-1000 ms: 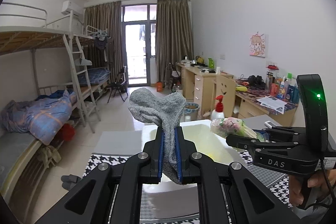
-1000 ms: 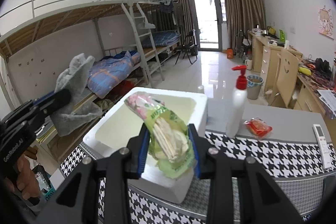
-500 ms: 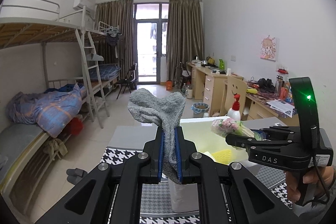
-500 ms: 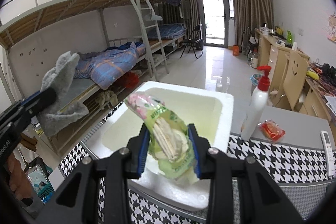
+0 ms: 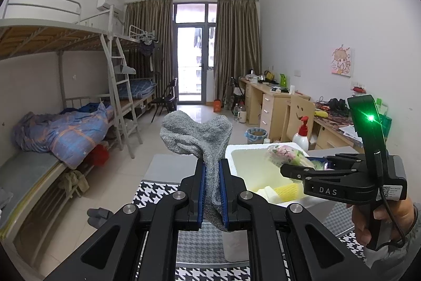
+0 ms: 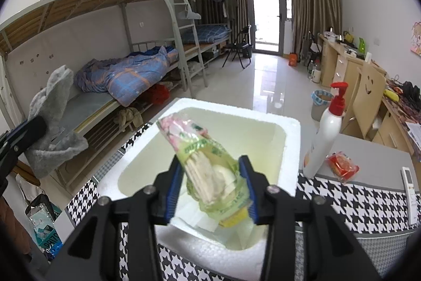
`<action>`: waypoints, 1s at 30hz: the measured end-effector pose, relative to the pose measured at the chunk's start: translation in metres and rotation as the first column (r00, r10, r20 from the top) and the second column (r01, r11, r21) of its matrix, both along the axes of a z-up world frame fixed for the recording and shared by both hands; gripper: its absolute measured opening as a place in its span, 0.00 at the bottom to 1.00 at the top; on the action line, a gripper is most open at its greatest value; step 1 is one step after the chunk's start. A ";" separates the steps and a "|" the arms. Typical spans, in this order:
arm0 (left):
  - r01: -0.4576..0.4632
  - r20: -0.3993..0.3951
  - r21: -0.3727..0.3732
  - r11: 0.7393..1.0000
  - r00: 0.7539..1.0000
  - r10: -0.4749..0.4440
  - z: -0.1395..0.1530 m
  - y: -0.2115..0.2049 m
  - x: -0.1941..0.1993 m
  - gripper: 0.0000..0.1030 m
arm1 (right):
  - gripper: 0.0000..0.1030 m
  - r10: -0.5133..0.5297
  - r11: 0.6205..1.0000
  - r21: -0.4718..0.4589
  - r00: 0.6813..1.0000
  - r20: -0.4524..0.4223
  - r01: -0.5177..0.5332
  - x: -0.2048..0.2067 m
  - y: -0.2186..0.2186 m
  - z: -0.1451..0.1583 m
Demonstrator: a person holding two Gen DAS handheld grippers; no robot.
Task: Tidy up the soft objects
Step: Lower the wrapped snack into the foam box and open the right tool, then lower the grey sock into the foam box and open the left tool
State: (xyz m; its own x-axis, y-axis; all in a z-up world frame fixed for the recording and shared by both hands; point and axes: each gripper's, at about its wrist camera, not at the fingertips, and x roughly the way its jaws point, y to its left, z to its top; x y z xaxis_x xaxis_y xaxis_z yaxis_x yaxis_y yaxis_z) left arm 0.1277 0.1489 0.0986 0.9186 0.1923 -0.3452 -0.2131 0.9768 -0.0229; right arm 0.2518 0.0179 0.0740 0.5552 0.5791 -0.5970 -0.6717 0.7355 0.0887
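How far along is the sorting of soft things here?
Done: a yellow piece already lies in the foam box. In hand: the right gripper has just been opening its jaws, the green packet between them over the box. Left: the left gripper is shut on a grey sock, not yet boxed.

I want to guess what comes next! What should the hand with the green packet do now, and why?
Probably finish letting go. The right gripper has just been opening its fingers, and the green packet between them hangs right over the white foam box, so it should drop inside. The left gripper, shut on the grey sock, can follow.
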 end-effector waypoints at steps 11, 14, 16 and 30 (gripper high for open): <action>-0.005 0.001 -0.007 1.000 1.000 0.005 -0.002 0.003 -0.002 0.10 | 0.81 0.037 0.999 0.008 0.998 0.045 -0.037 -0.015 -0.001 0.004; -0.002 0.001 -0.007 1.000 1.000 0.002 -0.003 0.003 -0.002 0.10 | 0.81 0.032 0.999 0.015 0.998 0.060 -0.033 -0.018 -0.006 0.008; 0.003 -0.001 -0.004 1.000 1.000 -0.003 -0.003 0.003 -0.002 0.10 | 0.81 0.032 0.999 0.027 0.998 0.063 -0.034 -0.020 -0.010 0.011; 0.075 -0.004 0.002 0.997 0.997 -0.075 -0.002 -0.017 0.011 0.10 | 0.83 -0.032 0.998 0.060 0.998 0.052 0.029 -0.022 -0.042 0.017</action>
